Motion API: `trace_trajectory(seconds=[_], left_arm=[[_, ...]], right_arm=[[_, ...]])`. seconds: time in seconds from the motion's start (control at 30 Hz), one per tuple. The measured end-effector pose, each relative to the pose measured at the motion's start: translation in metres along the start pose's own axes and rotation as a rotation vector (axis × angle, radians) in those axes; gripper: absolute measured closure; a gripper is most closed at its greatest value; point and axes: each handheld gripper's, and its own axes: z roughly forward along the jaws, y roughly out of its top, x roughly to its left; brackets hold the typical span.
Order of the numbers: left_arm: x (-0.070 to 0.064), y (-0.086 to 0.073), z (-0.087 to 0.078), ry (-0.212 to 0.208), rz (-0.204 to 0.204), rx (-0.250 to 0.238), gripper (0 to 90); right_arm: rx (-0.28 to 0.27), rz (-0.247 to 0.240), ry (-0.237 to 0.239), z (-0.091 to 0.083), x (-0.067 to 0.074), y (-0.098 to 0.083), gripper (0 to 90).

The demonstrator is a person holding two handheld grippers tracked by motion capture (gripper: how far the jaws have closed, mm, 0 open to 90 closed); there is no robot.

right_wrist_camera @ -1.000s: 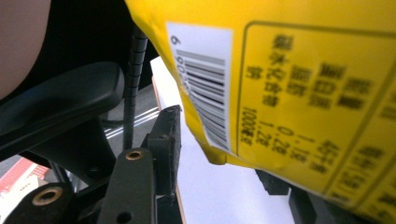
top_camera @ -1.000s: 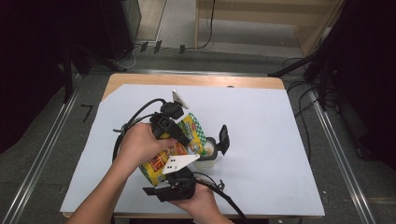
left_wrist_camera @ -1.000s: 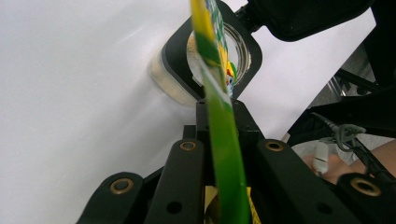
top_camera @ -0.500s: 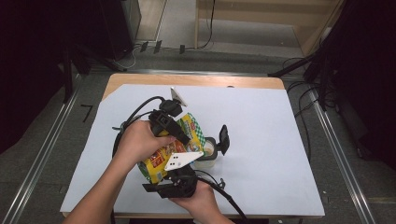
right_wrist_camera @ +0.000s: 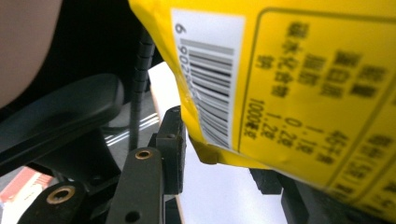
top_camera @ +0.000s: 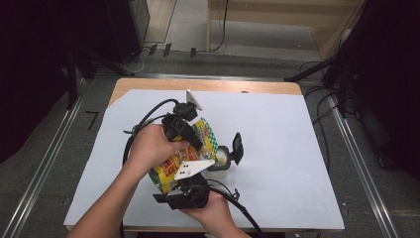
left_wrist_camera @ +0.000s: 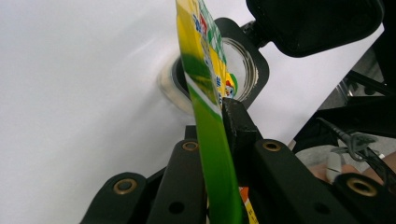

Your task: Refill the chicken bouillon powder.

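Note:
A yellow and green snack bag (top_camera: 205,136) hangs tilted over a small clear jar (top_camera: 219,166) that stands on the white sheet. My left gripper (top_camera: 195,144) is shut on the bag's edge, and its jaws have just been closing on it. In the left gripper view the thin bag (left_wrist_camera: 205,84) is pinched between the left gripper's (left_wrist_camera: 215,121) pads, above the jar's mouth (left_wrist_camera: 243,60). My right gripper (top_camera: 220,153) reaches in from the near edge with the jar between its jaws. One jaw lies against the jar's right side and the bag hides the other. Those jaws have just been opening slightly. The bag's barcoded back (right_wrist_camera: 303,70) hangs over my right gripper (right_wrist_camera: 217,158).
The white sheet (top_camera: 277,129) covers a wooden table whose far edge (top_camera: 208,85) shows. Metal rails (top_camera: 356,163) run along both sides. Cables (top_camera: 148,52) lie on the floor beyond. Each gripper trails a black cable.

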Motion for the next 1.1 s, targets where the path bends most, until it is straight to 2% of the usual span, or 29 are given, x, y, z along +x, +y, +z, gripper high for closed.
trace_trajectory(seconds=[0.17,0.27,0.4,0.53,0.6,0.9,1.1], left_arm=[[-0.001,0.002,0.000,0.023,-0.006,-0.007,87.5],[-0.001,0.005,0.000,0.021,-0.011,-0.006,87.5],[0.000,0.008,0.000,0.013,-0.012,0.003,87.2],[0.000,0.011,0.001,-0.052,-0.011,0.009,86.4],[-0.001,0.011,0.001,-0.055,-0.006,0.010,85.4],[-0.008,0.014,0.007,-0.039,0.006,0.037,85.2],[-0.008,0.014,0.007,-0.056,0.009,0.045,85.2]], right_arm=[[-0.004,-0.004,-0.029,-0.004,0.000,0.000,63.7],[-0.008,0.002,-0.047,-0.005,0.000,0.001,63.7],[-0.025,0.021,-0.027,-0.006,-0.003,0.002,65.6],[-0.050,0.045,0.021,-0.006,-0.006,0.001,68.9],[-0.069,0.065,0.048,-0.006,-0.008,0.001,70.0],[-0.042,0.047,0.015,-0.004,-0.011,-0.002,67.8],[-0.026,0.034,0.005,-0.004,-0.009,-0.002,64.4]])
